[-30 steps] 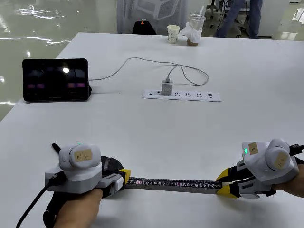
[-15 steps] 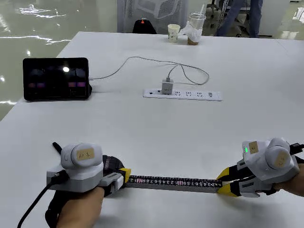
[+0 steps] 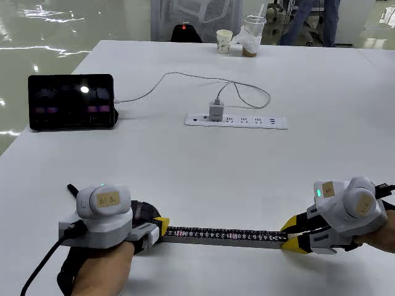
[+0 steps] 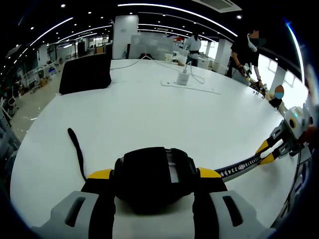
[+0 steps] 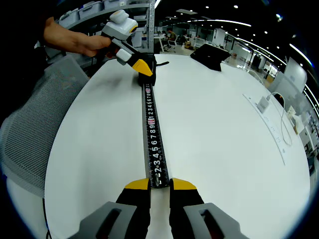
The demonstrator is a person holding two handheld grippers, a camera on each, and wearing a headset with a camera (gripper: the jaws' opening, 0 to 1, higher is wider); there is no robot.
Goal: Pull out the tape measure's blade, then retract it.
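Tabletop (image 3: 185,166), white and broad, stretches ahead of both sets of jaws in a brightly lit workshop with a glossy floor (image 3: 37,31). It carries a dark tablet (image 3: 71,102), a power strip (image 3: 236,121) with a charger (image 3: 216,112) plugged in, and paper cups (image 3: 224,42) at the far edge. The left gripper (image 3: 154,229) clamps the black tape measure case (image 4: 154,174) between its yellow-tipped jaws. The right gripper (image 5: 159,183) pinches the end of the blade (image 3: 225,235), which lies drawn out flat between the two. The blade's hook is hidden inside the right jaws, the tablet's screen is too dim to read, and people (image 3: 307,18) beyond the table are cut off.
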